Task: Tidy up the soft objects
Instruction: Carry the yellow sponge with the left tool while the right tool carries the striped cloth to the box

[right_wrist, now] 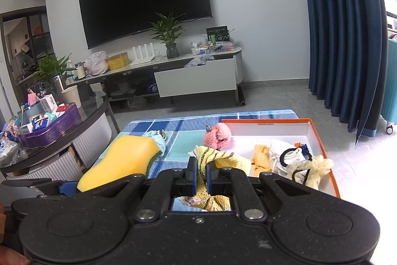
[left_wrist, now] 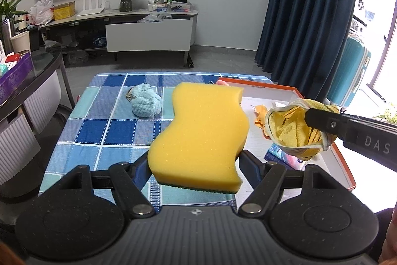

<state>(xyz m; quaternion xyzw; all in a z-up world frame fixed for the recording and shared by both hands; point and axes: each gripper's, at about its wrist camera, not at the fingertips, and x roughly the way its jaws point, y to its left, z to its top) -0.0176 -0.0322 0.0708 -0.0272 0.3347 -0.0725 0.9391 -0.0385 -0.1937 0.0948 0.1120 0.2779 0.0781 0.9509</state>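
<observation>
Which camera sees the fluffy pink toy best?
The right wrist view: the pink plush toy shows whole on the checked cloth, beside the orange box. In the left wrist view the yellow sponge hides all but a sliver.

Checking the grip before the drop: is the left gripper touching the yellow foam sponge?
Touching. The left wrist view shows the left gripper with both blue pads pressed against the sides of the yellow foam sponge, held above the checked cloth.

Left tongs (left_wrist: 196, 163): speckled matte-black body, two round discs, silver pivot screws, blue finger pads (left_wrist: 142, 171), small cross emblem. Right tongs (right_wrist: 202, 175): same build; white lettering "DAS" along one finger.
</observation>
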